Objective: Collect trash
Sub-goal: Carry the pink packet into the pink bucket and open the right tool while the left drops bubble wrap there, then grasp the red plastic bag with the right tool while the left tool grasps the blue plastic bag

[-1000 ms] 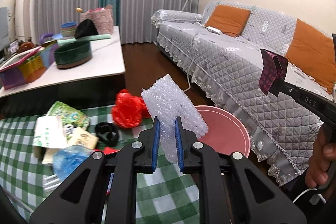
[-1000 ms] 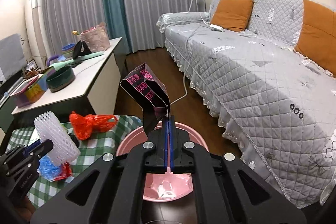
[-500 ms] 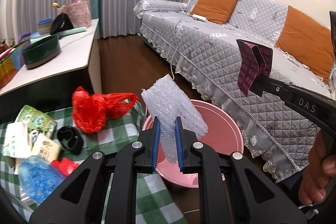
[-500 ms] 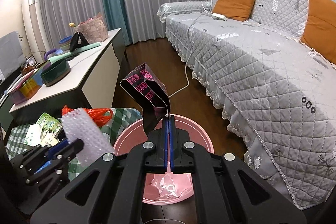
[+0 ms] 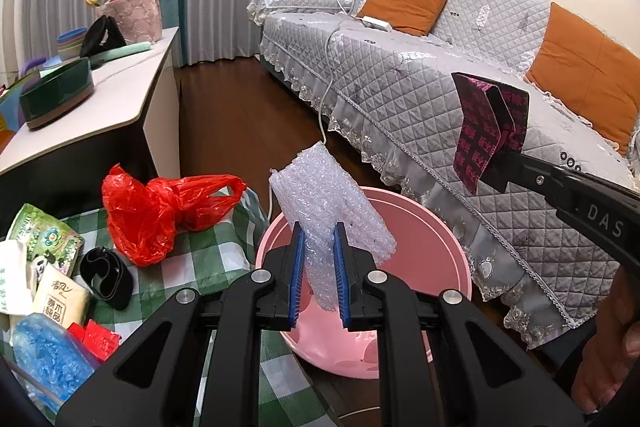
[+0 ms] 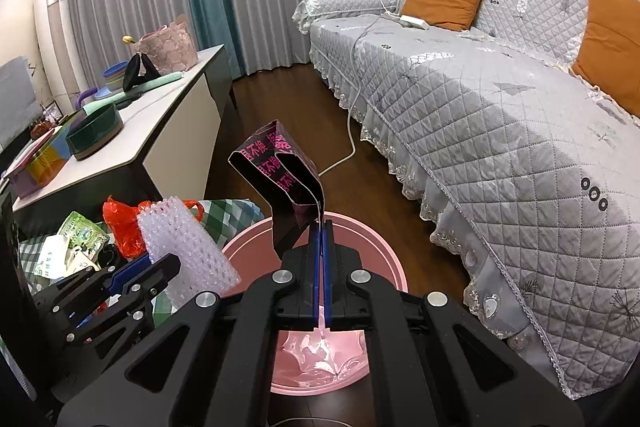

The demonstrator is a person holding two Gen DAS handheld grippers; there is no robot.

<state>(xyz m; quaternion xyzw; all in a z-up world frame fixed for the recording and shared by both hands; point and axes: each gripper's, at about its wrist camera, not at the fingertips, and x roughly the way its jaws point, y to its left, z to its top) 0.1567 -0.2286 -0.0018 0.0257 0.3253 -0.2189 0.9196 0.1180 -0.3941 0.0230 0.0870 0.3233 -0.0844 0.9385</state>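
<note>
My left gripper (image 5: 317, 239) is shut on a piece of bubble wrap (image 5: 328, 203) and holds it over the near rim of a pink bin (image 5: 432, 239) on the floor. My right gripper (image 6: 321, 231) is shut on a black and pink paper box (image 6: 280, 167), held above the same pink bin (image 6: 384, 251). The left gripper with the bubble wrap (image 6: 188, 247) shows at the lower left of the right wrist view. The right gripper with the box (image 5: 488, 127) shows at the right of the left wrist view.
A green checked table (image 5: 200, 259) holds a red plastic bag (image 5: 160, 211), a black strap (image 5: 104, 275), tissue packs (image 5: 44, 239), a blue bag (image 5: 48, 355). A grey quilted sofa (image 6: 500, 107) stands right of the bin. A white counter (image 6: 140, 131) stands behind the table.
Both grippers have moved with their loads toward the pink bin; the left gripper has swung right from over the table to the bin's rim.
</note>
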